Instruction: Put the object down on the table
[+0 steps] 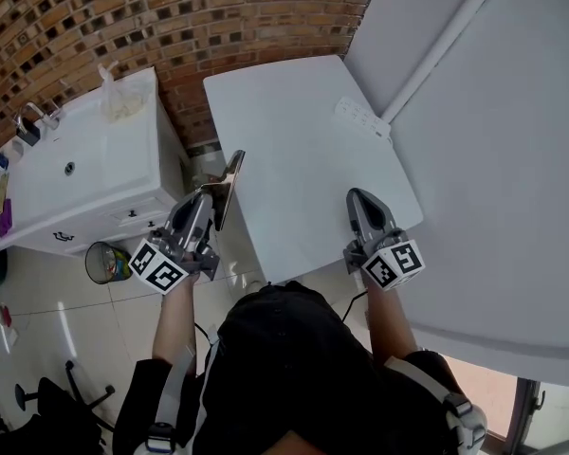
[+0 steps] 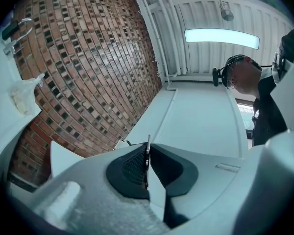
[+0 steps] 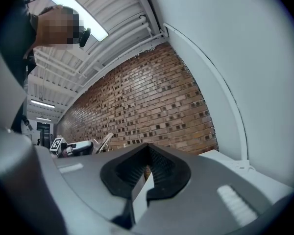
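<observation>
Left gripper (image 1: pixel 210 200) clenched on thin flat plate (image 1: pixel 231 176), pinched across its faces, so it stands edge-up. Plate is off the table's (image 1: pixel 294 112) left edge, likely awaiting lay-down. Right gripper (image 1: pixel 359 198) closed on nothing, over the near edge.

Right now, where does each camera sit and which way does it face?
Head view: on the person's head, looking down at white table, forearms, left gripper, right gripper.
Left gripper view: on that gripper, facing brick wall; jaws shut on thin sheet.
Right gripper view: likewise facing the wall; jaws closed, empty.
Shared: all show the sheet.

White table (image 1: pixel 294 140) with power strip (image 1: pixel 362 117)
</observation>
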Demonstrator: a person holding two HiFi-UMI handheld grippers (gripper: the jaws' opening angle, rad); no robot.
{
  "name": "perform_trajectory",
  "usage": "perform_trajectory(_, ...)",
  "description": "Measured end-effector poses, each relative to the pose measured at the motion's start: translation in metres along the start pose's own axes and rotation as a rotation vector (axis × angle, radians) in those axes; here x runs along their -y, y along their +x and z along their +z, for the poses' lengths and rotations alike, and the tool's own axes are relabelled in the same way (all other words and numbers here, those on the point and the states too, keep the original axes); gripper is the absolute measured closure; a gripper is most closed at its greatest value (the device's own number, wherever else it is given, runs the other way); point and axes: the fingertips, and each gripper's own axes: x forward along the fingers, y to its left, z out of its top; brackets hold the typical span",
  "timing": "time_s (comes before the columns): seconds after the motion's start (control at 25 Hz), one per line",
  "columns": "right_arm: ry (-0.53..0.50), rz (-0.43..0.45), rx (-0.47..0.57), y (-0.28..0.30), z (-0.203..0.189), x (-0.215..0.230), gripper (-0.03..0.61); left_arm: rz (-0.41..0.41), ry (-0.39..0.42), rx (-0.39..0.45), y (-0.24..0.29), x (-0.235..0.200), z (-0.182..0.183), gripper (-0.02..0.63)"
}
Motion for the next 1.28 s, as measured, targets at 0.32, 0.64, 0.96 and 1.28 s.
perform_trajectory(0.32,0.009,0.015,-0.021,0.016,0.002,0.035,0.575,0.084,0.029,-0.078,0.025,-0.014,-0.020,0.604)
perform_trajectory(0.64,0.052,-0.010,-0.087,0.012,-0.025,0.082,0.575,0.165,-0.059,-0.191,0.045,-0.031,-0.078,0.604)
perform_trajectory(0.96,0.138,-0.061,-0.174,-0.010,-0.074,0.113,0.575,0.246,-0.174,-0.293,0.043,-0.047,-0.147,0.604)
perform_trajectory(1.28,0.189,-0.060,-0.232,-0.020,-0.108,0.115,0.575,0.269,-0.234,-0.364,0.038,-0.044,-0.192,0.604)
